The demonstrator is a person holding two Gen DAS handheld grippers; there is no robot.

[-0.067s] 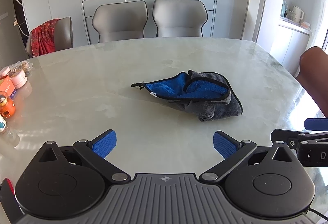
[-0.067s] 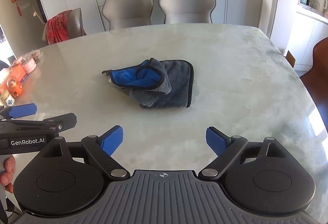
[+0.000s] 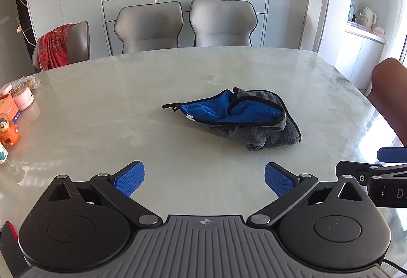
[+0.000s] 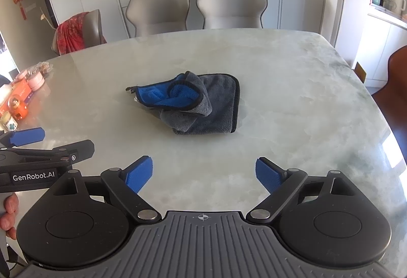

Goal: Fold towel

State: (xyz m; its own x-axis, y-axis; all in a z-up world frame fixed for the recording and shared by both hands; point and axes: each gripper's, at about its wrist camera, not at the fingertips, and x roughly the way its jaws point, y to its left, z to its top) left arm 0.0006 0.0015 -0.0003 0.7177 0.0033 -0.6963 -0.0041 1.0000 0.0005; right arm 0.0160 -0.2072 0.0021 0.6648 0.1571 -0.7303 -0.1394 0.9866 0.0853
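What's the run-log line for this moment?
stage: pre-grasp | towel: crumpled on marble table, unfolded | left gripper: open, short of towel | right gripper: open, short of towel

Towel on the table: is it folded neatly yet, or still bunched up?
Bunched, not folded. The towel lies crumpled on the table, its blue side rolled over the grey and edges misaligned. Neither tool touches it.

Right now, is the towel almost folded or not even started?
Not started. The towel lies crumpled on the table, grey side bunched over the blue, nothing folded neatly. Both tools are open and holding nothing: the left tool and the right tool sit short of it. Grabbing, spreading flat and folding are all left.
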